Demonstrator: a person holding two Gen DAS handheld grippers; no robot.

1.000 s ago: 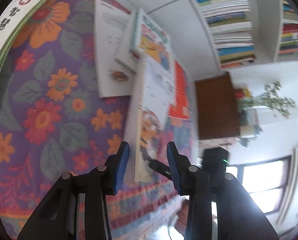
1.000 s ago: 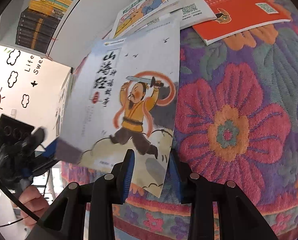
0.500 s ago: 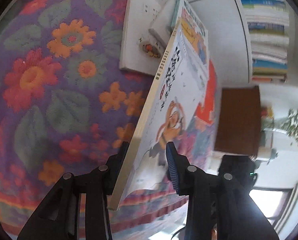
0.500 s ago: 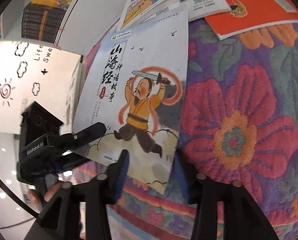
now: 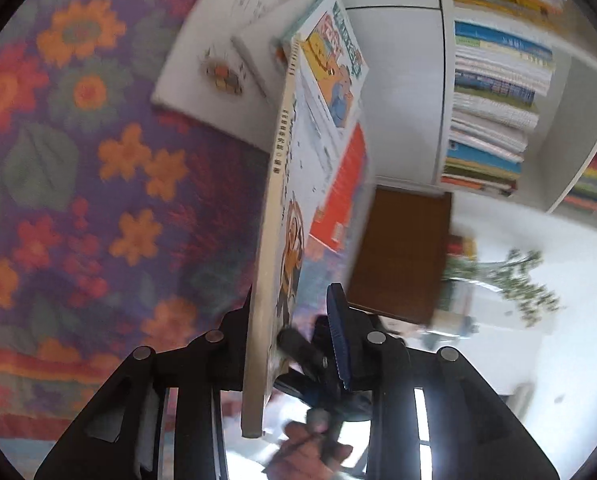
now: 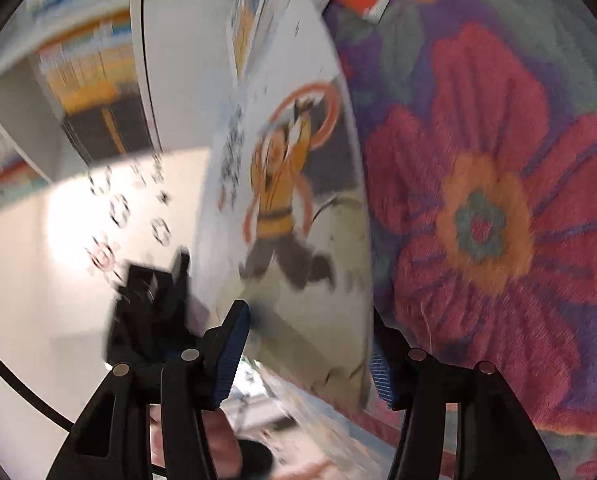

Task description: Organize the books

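Above the flowered cloth point(image 5: 78, 184), a thin picture book point(image 5: 276, 240) stood on edge between two claws.

The left claw point(image 5: 294, 332) had just been closing around the spine end: one finger lay against the back cover, the blue pad still apart from the front. The right claw point(image 6: 306, 344) had just been spreading, straddling the book's point(image 6: 298, 200) lower corner unpressed. Light, floppy and glossy, it would likely sag or slip; pinching near the stiffer spine looked safest. Other books point(image 5: 226, 60) lay beyond it on the cloth.
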